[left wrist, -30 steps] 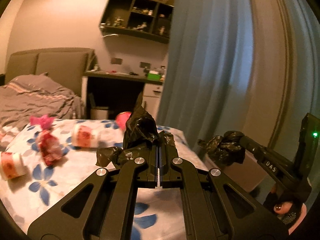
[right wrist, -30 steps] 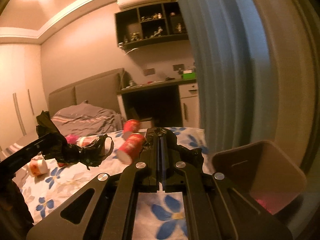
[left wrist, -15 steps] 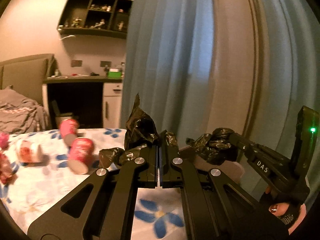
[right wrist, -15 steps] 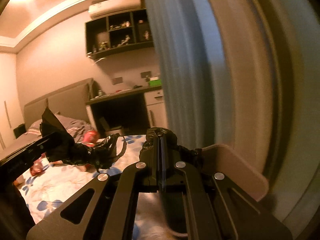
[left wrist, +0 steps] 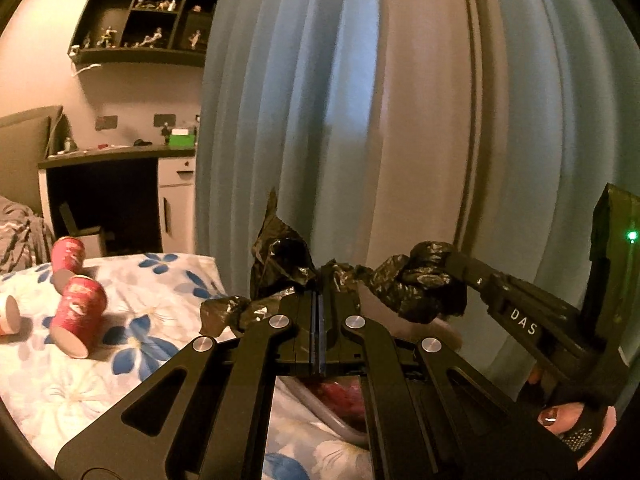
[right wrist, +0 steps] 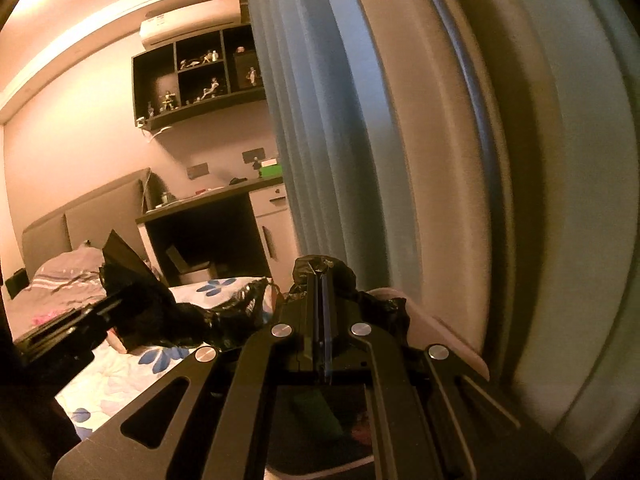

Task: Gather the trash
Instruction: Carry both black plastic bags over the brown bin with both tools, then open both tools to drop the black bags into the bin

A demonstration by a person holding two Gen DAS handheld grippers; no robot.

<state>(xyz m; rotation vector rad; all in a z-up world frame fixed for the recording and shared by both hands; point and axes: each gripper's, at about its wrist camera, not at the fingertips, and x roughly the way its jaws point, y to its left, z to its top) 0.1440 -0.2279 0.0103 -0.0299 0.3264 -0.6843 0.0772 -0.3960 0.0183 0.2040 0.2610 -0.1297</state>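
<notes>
Both hands have swung the black bag off the bed toward the curtain, over the bin beside the bed. The left gripper and right gripper each stay clamped on its rim. Cups, central a second ago, now lie left, uncollected.

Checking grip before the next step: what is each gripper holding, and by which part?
Both are shut on the black trash bag: the left gripper and the right gripper each pinch a bunched bit of its edge, with the bag strung between them.
</notes>
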